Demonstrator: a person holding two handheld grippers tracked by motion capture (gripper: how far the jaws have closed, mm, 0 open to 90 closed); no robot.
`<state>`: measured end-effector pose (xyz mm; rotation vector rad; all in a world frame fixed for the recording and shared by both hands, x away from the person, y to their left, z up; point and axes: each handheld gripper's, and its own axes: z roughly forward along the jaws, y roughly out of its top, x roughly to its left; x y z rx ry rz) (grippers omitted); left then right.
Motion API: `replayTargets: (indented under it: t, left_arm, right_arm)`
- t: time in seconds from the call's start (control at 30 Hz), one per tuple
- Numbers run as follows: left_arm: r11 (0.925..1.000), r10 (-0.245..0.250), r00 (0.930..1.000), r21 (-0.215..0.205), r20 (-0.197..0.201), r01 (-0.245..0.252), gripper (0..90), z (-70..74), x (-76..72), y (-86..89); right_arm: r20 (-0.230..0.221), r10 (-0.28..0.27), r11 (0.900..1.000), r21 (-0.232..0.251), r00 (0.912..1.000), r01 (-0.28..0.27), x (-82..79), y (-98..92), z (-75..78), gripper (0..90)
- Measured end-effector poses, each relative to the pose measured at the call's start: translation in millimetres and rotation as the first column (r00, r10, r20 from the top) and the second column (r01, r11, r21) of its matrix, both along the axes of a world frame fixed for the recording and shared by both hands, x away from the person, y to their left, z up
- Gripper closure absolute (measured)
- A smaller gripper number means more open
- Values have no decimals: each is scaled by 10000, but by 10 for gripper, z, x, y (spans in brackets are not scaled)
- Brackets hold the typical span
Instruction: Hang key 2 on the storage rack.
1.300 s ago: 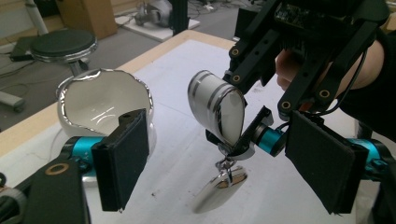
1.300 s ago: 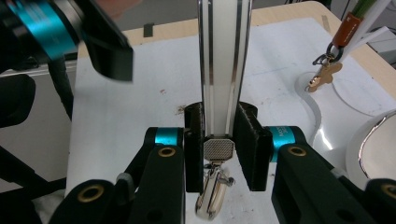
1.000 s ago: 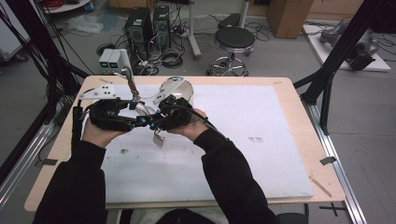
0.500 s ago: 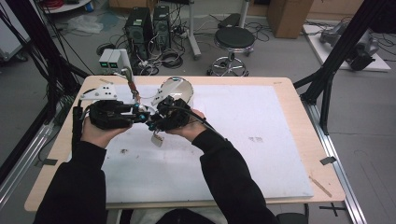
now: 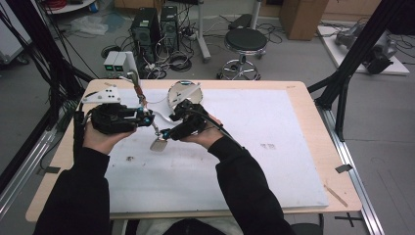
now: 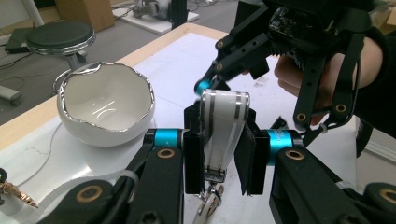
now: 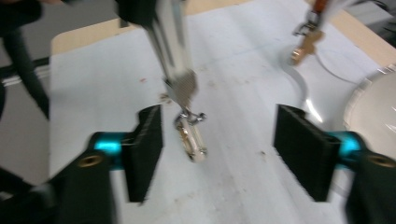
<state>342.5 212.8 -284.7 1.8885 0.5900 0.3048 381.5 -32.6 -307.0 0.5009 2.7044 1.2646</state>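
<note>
Beyond your grippers, the light wooden table [image 5: 313, 105] carries a white sheet [image 5: 274, 161] across most of its top. Past its far edge you have a grey floor [image 5: 293, 58] with a black round-seated stool on a chrome base [image 5: 246, 46], two black computer towers [image 5: 156, 24] amid tangled cables, and black frame struts [image 5: 357, 54] to your right

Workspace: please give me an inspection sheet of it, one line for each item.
Surface: white sheet on a wooden table, with small dark specks.
Job's things: white strap with grey stripes and a metal clasp; white bowl with a jagged silver rim.
Clutter: small gold-coloured clip.
Grippers: left claw shut on the strap; right claw open, strap end hanging between its jaws.
Cables: black cable along the right forearm.
Surroundings: black round stool, computer towers, floor wiring.
</note>
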Motion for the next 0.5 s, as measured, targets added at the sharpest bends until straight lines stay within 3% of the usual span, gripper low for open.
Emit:
replayTargets:
  t: [0.07, 0.27, 0.33, 0.4, 0.5]
  left_arm:
    - [9996, 277, 9996, 28, 48, -277, 746, 25, 13, 18]
    - [9990, 445, 9990, -12, 85, -445, 746, 83, 47, 78]
    - [9985, 527, 9986, 158, 73, -529, 746, 85, 52, 83]
    - [9983, 548, 9985, 190, 43, -549, 746, 81, 65, 91]
    - [9975, 674, 9977, 194, 8, -674, 746, 79, 95, 124]
  right_arm:
    - [0, -397, 9992, 69, 9992, 397, 23, -74, -11, 227]
    - [-45, -1228, 9923, 141, 9924, 1228, 54, -322, -43, 100]
    - [-17, -1566, 9877, 48, 9877, 1566, 60, -409, -65, 7]
    - [196, -1698, 9854, -115, 9853, 1701, 56, -482, -83, 6]
    - [158, -2028, 9790, -165, 9791, 2030, 57, -622, -128, 6]
